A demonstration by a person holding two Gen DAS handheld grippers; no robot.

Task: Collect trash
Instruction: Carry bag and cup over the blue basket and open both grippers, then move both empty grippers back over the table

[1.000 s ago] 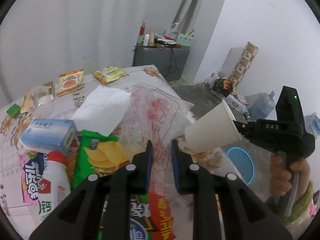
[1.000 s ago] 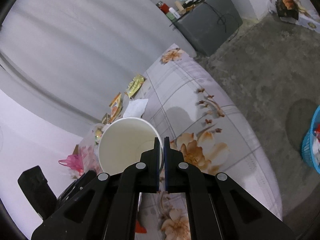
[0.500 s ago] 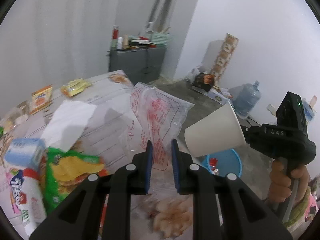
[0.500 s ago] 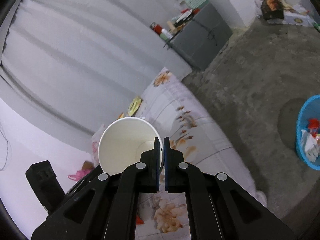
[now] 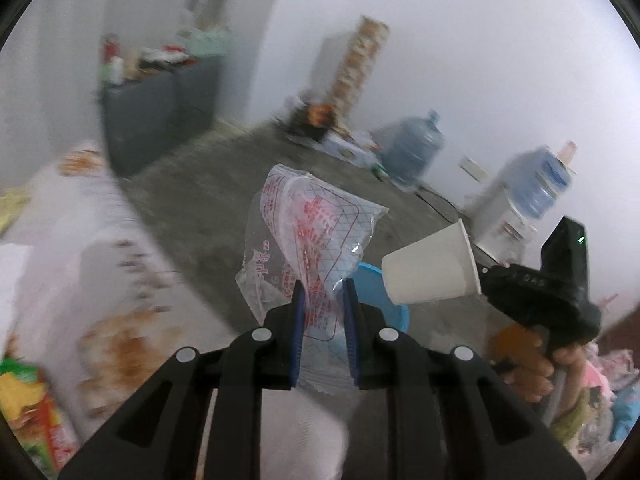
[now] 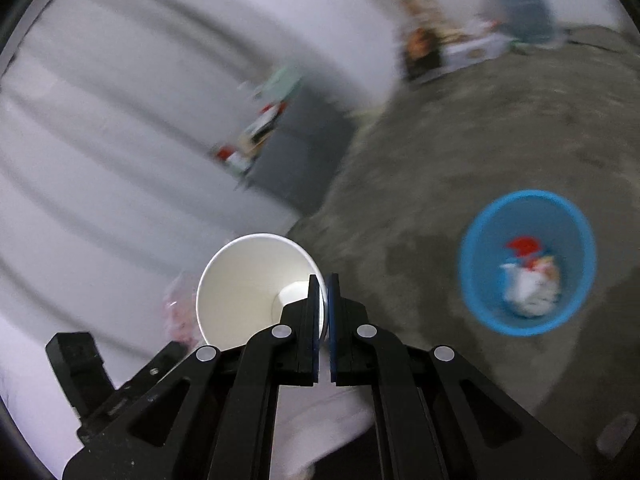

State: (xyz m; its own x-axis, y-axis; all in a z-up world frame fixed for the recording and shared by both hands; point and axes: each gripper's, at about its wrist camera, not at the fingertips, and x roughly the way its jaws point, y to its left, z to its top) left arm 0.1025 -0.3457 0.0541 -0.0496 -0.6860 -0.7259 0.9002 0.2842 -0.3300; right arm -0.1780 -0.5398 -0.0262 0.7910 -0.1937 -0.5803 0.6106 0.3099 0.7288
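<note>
Both views have swung off the table toward the floor since the earlier frames: left gripper [image 5: 322, 292] pinches the clear printed plastic bag [image 5: 308, 236], right gripper [image 6: 324, 280] clamps the white paper cup's [image 6: 248, 284] rim, blue basket [image 6: 476, 280] on the floor far right.

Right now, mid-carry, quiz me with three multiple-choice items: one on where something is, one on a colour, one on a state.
1. Where does the bin stand?
A on the table
B on the floor
C on the cabinet

2. What colour is the bin?
A blue
B green
C black

3. What do the right tongs hold?
A nothing
B a bottle
C a paper cup

Answers:
1 B, the right wrist view shows it on the grey concrete floor.
2 A, its rim and wall are bright blue.
3 C, the tongs pinch the cup's rim; the left tongs hold a clear plastic bag.
</note>
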